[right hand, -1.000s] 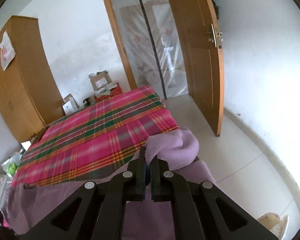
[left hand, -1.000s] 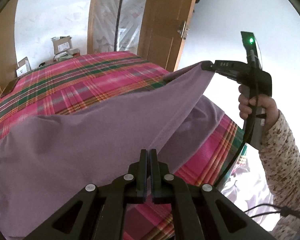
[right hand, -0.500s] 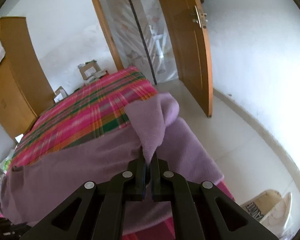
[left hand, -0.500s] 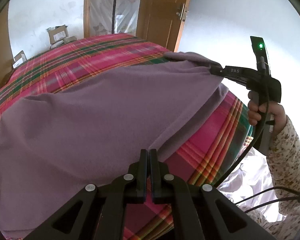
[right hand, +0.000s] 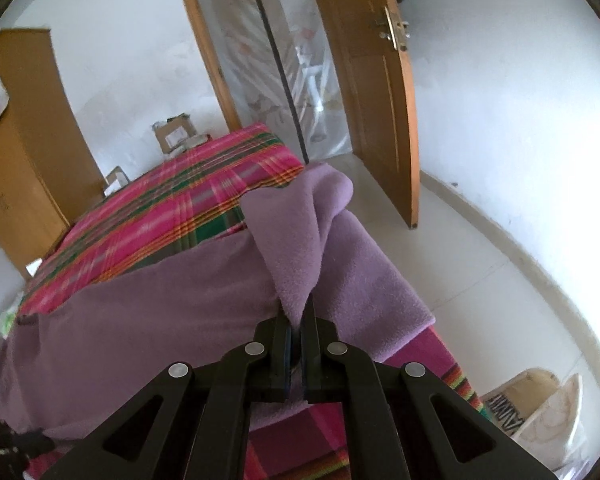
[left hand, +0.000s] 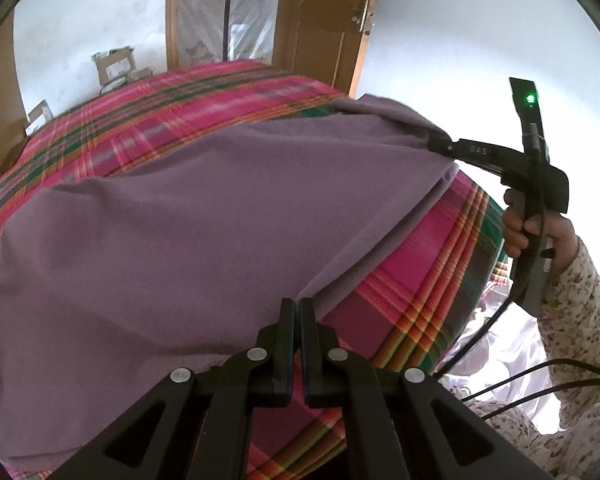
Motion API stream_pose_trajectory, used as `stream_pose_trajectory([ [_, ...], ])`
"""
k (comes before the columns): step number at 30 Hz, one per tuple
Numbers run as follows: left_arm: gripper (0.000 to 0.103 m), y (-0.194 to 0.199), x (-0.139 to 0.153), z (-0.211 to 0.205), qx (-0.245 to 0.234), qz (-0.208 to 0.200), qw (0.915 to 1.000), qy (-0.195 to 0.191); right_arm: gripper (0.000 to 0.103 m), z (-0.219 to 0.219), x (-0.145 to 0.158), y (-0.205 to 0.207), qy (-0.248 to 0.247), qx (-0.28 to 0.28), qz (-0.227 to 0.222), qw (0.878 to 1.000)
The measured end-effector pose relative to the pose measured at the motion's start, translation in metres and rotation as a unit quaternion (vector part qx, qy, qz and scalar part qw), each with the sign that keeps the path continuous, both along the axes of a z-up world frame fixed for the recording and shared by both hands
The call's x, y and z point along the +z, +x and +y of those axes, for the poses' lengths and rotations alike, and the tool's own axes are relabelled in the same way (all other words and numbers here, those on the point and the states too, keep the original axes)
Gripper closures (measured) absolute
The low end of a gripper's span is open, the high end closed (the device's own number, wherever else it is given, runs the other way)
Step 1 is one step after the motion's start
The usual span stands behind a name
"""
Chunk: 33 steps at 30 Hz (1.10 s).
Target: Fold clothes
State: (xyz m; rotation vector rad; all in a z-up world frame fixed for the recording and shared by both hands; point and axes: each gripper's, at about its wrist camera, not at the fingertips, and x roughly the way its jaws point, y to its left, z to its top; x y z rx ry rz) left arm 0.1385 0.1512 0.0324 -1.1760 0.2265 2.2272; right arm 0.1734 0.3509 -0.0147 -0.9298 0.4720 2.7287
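Over the bed (left hand: pixel 228 96), both grippers (left hand: pixel 296 306) (right hand: pixel 296 322) pinch the garment (left hand: pixel 188 216), laying it flat; next, let go cleanly.

bright daylight | right-side wall (right hand: pixel 520 140) overexposed | fisheye bending, dark corner vignette | slight softness overall

Ahead of the tongs a bed under a pink plaid cover (right hand: pixel 188 208) meets white walls (right hand: pixel 500 100), a wooden wardrobe (right hand: pixel 16 152) left, an open wooden door (right hand: pixel 376 92) right above pale floor tiles (right hand: pixel 472 264).
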Motion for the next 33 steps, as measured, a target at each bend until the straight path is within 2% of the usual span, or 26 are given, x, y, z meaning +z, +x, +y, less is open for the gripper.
stream_pose_trajectory([
  [8,0.1,-0.001,-0.003,-0.003,-0.003,-0.018,0.9998,0.0,0.095,0.011,-0.013,0.0,-0.027,-0.003,-0.03,0.999],
  [12,0.098,0.0,0.0,-0.004,-0.009,-0.022,0.9997,-0.004,0.088,0.009,-0.007,0.001,-0.01,0.005,-0.037,0.999],
  [14,0.097,0.0,0.004,-0.006,-0.012,-0.025,0.9996,0.005,0.082,0.009,-0.004,0.002,-0.001,0.008,-0.04,0.999],
  [17,0.093,-0.004,0.01,-0.011,-0.008,-0.033,0.9989,0.032,0.078,0.008,0.001,0.004,0.012,0.014,-0.045,0.999],
  [21,0.091,-0.016,0.015,-0.011,-0.002,-0.029,0.9985,0.047,0.075,0.009,0.014,0.004,0.017,0.033,-0.014,0.999],
  [23,0.09,-0.023,0.014,-0.007,0.001,-0.027,0.9988,0.042,0.068,0.011,0.021,0.003,0.015,0.043,0.004,0.999],
  [26,0.09,-0.034,0.008,0.0,-0.002,-0.045,0.9978,0.05,0.064,0.013,0.031,0.001,0.014,0.058,0.031,0.998],
  [28,0.09,-0.037,0.004,0.006,-0.006,-0.051,0.9976,0.045,0.063,0.01,0.036,-0.007,0.023,0.067,0.043,0.997],
  [30,0.09,-0.04,0.0,0.013,-0.012,-0.054,0.9976,0.042,0.063,0.005,0.036,-0.021,0.05,0.076,0.029,0.995],
  [33,0.089,-0.043,-0.003,0.02,-0.02,-0.058,0.9973,0.041,0.063,-0.012,0.03,-0.046,0.128,0.087,-0.012,0.988],
])
